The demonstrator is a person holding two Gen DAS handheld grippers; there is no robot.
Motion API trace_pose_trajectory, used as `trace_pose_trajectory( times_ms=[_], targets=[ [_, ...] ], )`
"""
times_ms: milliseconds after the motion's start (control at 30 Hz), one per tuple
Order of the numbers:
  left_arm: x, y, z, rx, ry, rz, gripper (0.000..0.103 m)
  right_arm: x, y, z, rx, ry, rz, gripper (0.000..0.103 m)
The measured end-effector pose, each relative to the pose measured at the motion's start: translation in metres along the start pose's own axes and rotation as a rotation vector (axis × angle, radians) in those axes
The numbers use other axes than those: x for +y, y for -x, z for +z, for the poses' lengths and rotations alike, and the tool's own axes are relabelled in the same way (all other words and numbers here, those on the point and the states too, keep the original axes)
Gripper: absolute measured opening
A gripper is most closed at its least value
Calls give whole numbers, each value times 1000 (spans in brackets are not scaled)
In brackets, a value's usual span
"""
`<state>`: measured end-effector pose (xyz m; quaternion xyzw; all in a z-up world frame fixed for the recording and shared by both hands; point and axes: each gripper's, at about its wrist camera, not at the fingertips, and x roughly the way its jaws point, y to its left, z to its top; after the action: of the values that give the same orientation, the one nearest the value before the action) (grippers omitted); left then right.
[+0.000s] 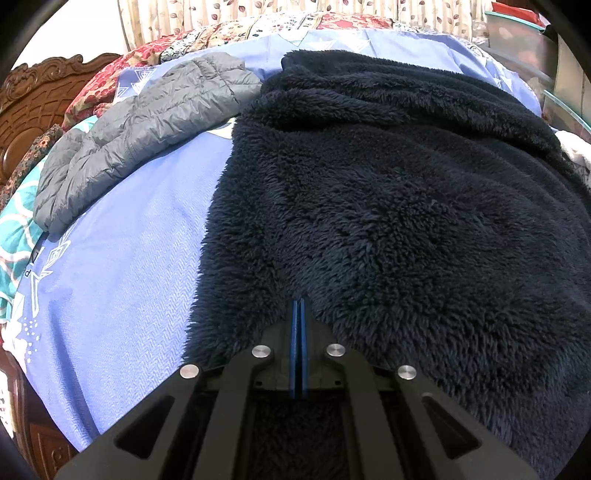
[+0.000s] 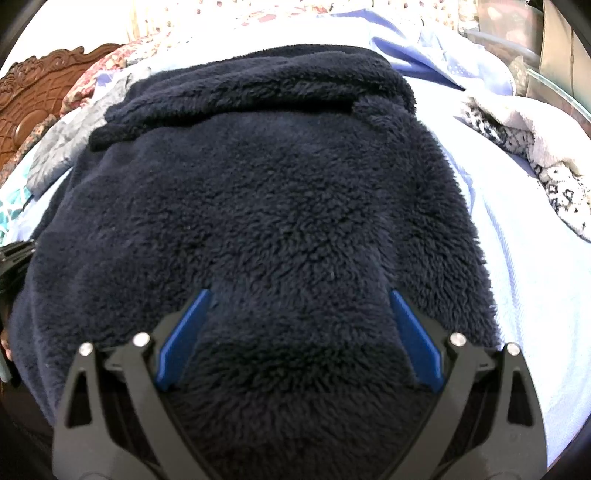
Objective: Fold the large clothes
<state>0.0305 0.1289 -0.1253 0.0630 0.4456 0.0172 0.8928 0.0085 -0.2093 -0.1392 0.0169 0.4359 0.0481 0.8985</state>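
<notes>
A large dark navy fleece garment (image 1: 388, 192) lies spread on a light blue bedsheet (image 1: 129, 280); it also fills the right wrist view (image 2: 266, 206), with its far end folded over. My left gripper (image 1: 299, 301) is shut, its blue pads pressed together at the garment's near edge; whether fleece is pinched between them I cannot tell. My right gripper (image 2: 299, 295) is open wide, its blue fingers (image 2: 184, 339) straddling the fleece near its front edge.
A grey quilted jacket (image 1: 140, 133) lies on the sheet to the left of the fleece. A carved wooden headboard (image 1: 33, 99) stands at far left. A white patterned cloth (image 2: 532, 147) lies at right. Floral bedding (image 1: 258, 26) and curtains are behind.
</notes>
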Motion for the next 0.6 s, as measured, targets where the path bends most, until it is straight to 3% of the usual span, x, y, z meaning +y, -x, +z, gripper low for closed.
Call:
trace_pose_trajectory(
  times_ms=[600],
  targets=[
    [-2,-1,2,13,-3,-7,26,-2,1,-2,-17,4,11,92]
  ],
)
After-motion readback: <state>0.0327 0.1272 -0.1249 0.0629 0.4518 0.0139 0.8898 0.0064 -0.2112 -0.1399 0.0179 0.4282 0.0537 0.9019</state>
